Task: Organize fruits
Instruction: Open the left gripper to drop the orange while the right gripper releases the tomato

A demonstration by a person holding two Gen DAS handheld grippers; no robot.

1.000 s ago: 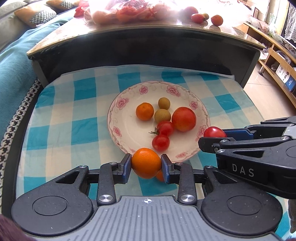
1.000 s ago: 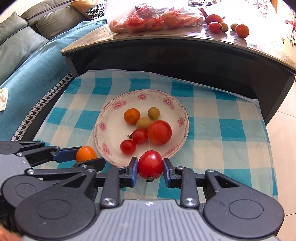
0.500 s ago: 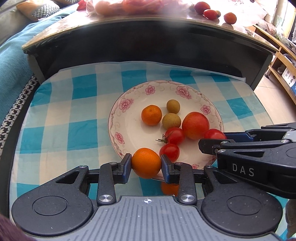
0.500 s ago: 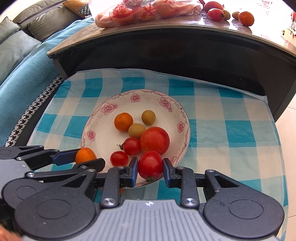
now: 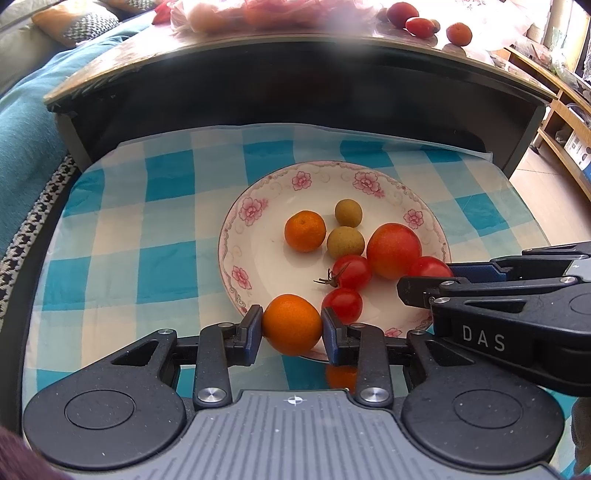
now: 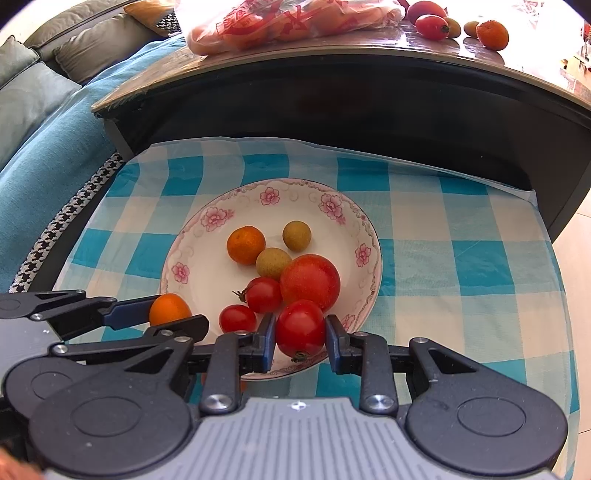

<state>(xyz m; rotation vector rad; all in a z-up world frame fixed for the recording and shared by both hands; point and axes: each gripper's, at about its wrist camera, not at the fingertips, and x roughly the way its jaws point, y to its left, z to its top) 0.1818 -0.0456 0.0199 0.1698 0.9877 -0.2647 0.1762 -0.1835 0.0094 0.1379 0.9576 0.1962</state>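
Two fruits held over plate (image 5: 236, 236) rim.
Orange (image 5: 291, 324): left gripper (image 5: 291, 328) jaws pinching it, near rim. Tomato (image 6: 300, 328): right gripper (image 6: 300, 338) jaws pinching it, stem end apparently downward, crowded by large tomato (image 6: 309, 282) and cherry tomatoes (image 6: 263, 294).

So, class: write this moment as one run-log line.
left tool: shut on orange | right tool: shut on tomato | both over plate rim

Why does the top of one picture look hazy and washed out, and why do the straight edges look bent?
Left wrist view: sunlight glare whitens the glossy brown tabletop, blurring the fruit bag there. Right wrist view: the same tabletop is crisper, with bright reflections. Both views: the fisheye lens bows the blue-and-white checked cloth and darkens the corners, while the floral white plate stays sharp.
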